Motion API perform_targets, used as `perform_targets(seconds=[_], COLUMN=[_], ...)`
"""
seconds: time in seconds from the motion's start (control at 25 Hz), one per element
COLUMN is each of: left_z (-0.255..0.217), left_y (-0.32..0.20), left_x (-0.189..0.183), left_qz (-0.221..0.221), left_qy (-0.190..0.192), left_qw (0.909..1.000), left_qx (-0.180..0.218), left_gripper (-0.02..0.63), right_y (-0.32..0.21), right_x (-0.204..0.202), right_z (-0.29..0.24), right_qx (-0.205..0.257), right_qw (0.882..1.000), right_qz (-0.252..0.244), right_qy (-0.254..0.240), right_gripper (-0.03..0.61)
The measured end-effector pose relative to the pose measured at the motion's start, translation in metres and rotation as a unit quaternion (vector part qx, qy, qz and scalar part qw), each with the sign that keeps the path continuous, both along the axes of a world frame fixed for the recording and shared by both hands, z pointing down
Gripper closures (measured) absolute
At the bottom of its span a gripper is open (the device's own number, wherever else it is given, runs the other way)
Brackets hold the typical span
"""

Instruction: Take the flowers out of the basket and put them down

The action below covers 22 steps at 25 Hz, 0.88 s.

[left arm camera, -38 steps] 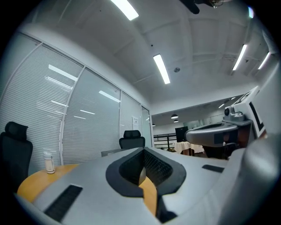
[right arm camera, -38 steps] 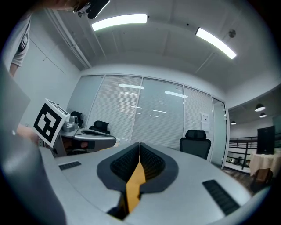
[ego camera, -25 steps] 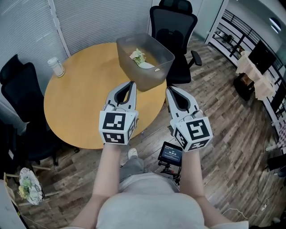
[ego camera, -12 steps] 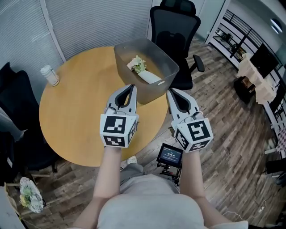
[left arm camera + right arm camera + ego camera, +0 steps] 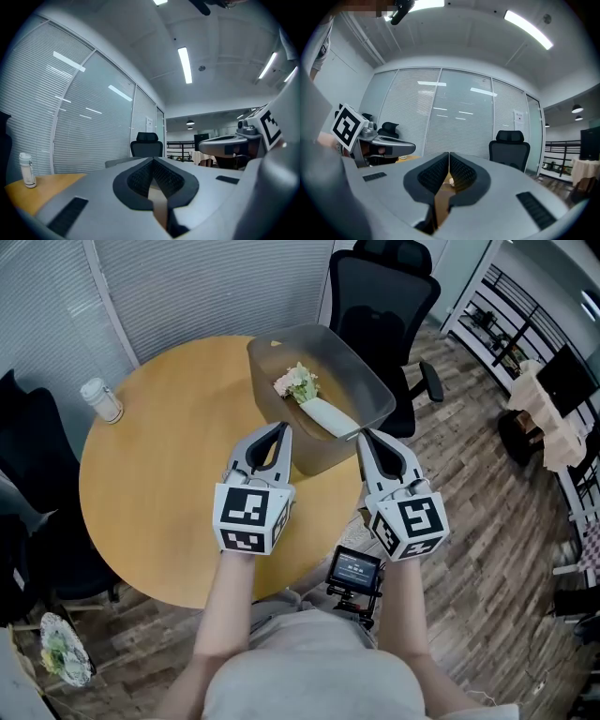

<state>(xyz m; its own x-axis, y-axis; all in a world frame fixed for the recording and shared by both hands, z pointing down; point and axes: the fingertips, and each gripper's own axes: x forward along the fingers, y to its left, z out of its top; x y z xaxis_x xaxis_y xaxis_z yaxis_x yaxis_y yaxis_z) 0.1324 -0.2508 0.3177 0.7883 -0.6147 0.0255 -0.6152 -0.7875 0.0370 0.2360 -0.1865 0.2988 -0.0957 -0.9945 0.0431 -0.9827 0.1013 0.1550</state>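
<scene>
One round wooden table (image 5: 159, 493) fills the middle of the head view, and two black office chairs stand at it, one at the far side (image 5: 384, 287) behind the basket and one at the left edge (image 5: 28, 446). One grey, see-through basket (image 5: 367, 371) sits on the far right part of the table top. There are two grippers, held side by side and pointing level toward it. The left gripper (image 5: 282, 427) is over the table with its tip just before the basket's near wall. The right gripper (image 5: 364, 434) has its tip just beside the basket's near right corner. In the left gripper view the jaws of the left gripper (image 5: 152, 159) meet at their tips with nothing between them. The right gripper view shows the right gripper (image 5: 449, 153) closed the same way and empty. One bunch of flowers (image 5: 298, 382) lies inside the basket, pale blooms toward the far side and the white wrapped stems reaching toward the near right corner. One small device with a lit screen (image 5: 354, 570) stands low between the person's forearms. One small white-capped bottle (image 5: 101, 399) stands alone at the table's left rim, well apart from the basket. Compared with a second ago, both marker cubes now lie further in over the table, the shoe seen below the table edge is gone from view, both pairs of jaws are closed as before, and the flowers lie in the basket as they did.
</scene>
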Motion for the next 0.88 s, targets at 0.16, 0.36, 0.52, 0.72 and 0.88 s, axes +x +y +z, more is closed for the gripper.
perform_targets(seconds=[0.16,0.36,0.52,0.72,0.88], left_z=[0.004,0.002,-0.004,-0.022,-0.030], left_y=[-0.011,-0.024,-0.036,-0.062,-0.080], left_x=[0.001,0.008,0.015,0.023,0.033], left_qz=[-0.002,-0.011,-0.017,-0.035,-0.048], left_qy=[0.000,-0.005,-0.017,-0.019,-0.037], left_qw=[1.0000,0.9999,0.9997,0.9990,0.9974], left_qx=[-0.005,-0.004,0.006,0.021,0.038], left_gripper=[0.611,0.611,0.611,0.611,0.611], right_y=[-0.008,-0.017,-0.030,-0.049,-0.070], right_x=[0.002,0.014,0.023,0.042,0.059], right_z=[0.005,0.015,0.015,0.010,0.013], right_qx=[-0.003,-0.019,-0.029,-0.039,-0.042], right_qw=[1.000,1.000,0.999,0.996,0.995], right_qz=[-0.011,-0.025,-0.044,-0.075,-0.092], right_qy=[-0.002,0.004,0.014,0.017,0.022], right_gripper=[0.552,0.552,0.552,0.552,0.552])
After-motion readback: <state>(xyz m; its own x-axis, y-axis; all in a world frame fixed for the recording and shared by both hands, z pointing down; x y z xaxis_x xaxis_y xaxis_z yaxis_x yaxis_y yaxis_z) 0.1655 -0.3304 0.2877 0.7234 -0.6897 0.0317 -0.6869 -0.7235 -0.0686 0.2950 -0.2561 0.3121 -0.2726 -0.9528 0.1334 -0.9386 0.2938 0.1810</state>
